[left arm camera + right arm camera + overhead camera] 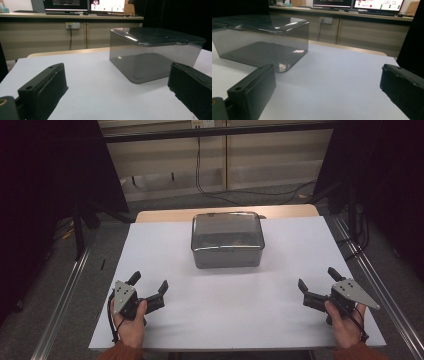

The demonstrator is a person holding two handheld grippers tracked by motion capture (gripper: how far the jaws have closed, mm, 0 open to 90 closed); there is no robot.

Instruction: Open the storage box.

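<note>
Both grippers rest near the white board's (280, 285) front edge: left gripper (149, 285) and right gripper (316, 281), jaws spread wide, nothing between them. Smoky lidded box (227, 240) sits well beyond, between them, at the board's far middle. No legible writing.

Box: we see a smoky grey, see-through plastic box with a lid (227, 240).
Table: we note a plain white table top (240, 305) with a pale wood edge.
Grippers: our left gripper (149, 285) and right gripper (316, 282) are black, with grey plates.
Sleeves: ours are rust orange.
</note>
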